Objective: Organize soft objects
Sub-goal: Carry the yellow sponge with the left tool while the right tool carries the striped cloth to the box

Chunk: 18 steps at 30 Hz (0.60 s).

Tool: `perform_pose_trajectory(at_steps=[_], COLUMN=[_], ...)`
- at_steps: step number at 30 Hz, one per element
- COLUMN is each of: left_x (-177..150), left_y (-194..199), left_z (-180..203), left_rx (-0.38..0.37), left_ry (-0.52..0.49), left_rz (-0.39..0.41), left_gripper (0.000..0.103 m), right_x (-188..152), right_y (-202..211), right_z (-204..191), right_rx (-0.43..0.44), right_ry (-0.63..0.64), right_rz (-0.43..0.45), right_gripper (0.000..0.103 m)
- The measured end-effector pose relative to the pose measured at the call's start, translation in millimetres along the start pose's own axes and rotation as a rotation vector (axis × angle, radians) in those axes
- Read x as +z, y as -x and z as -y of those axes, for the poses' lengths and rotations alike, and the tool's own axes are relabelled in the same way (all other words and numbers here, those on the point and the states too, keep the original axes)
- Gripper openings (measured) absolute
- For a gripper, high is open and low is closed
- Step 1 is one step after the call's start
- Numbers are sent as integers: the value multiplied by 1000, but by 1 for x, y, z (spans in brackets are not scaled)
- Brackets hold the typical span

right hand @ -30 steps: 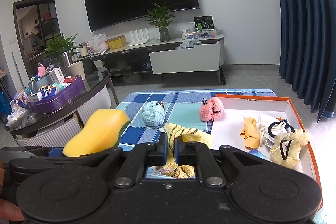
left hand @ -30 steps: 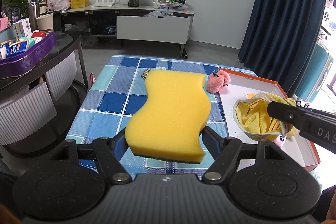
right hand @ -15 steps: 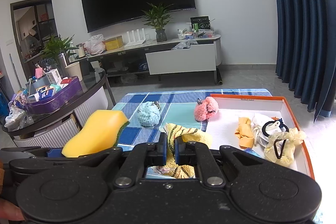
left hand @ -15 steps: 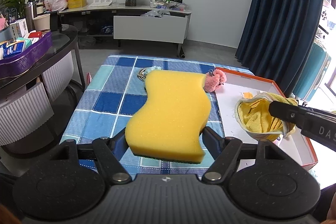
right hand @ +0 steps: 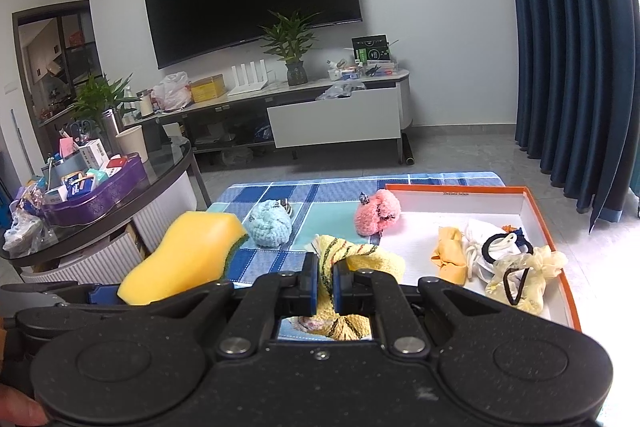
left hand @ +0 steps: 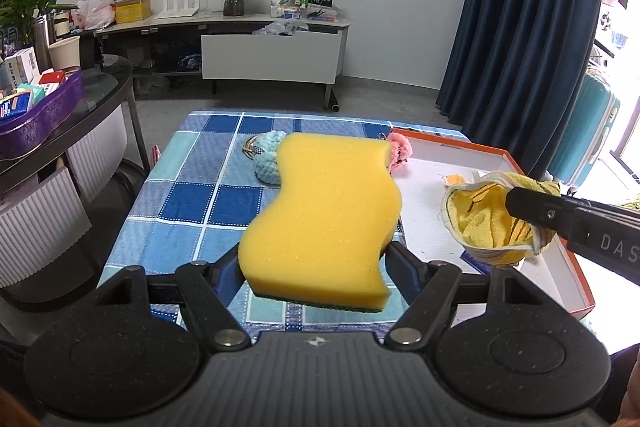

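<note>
The left hand-held gripper (left hand: 316, 259) grasps a yellow sponge (left hand: 324, 223) with a green scouring layer underneath, its two jaws pressed against the sponge's narrow waist. The sponge is lifted above the tabletop (left hand: 192, 187), which is covered by a blue checked cloth. The right hand-held gripper (right hand: 326, 277) is clenched tight on a yellow knitted sock with dark stripes (right hand: 360, 257); in the left wrist view the sock (left hand: 484, 219) hangs open like a pouch from that gripper's tip, over the near part of the box.

Beyond the sponge, a light blue knitted ball (right hand: 270, 225) lies on the cloth, and a pink fluffy toy (right hand: 378, 213) sits just beside the far left corner of an orange-rimmed box with a white inside (right hand: 556, 243). The box rests on the right side of the tabletop. Inside it lie an orange cloth piece (right hand: 450, 255), a white item with a black hair tie on it (right hand: 500, 249), and a pale yellow sheer scrunchie (right hand: 524, 279), close together near the right wall.

To the left stands a glass-topped side table bearing a purple tray (right hand: 104, 187) of small boxes.
</note>
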<state>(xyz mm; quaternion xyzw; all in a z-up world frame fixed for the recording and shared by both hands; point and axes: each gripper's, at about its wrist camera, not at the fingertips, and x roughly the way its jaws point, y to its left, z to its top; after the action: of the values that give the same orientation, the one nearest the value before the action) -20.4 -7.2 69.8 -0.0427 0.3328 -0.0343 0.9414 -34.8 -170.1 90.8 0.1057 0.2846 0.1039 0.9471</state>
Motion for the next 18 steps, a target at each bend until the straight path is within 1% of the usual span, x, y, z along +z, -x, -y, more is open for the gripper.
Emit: perform_pose_trajectory(at_steps=[18], left_x=[1], left_y=[-4], left_z=[25], left_rx=[-62], left_ry=[-54], left_rz=[-9], left_gripper=[75], right_x=[4], right_y=[11], right_z=[21], right_rx=[-45], right_ry=[-24], right_rz=[22], right_gripper=[10])
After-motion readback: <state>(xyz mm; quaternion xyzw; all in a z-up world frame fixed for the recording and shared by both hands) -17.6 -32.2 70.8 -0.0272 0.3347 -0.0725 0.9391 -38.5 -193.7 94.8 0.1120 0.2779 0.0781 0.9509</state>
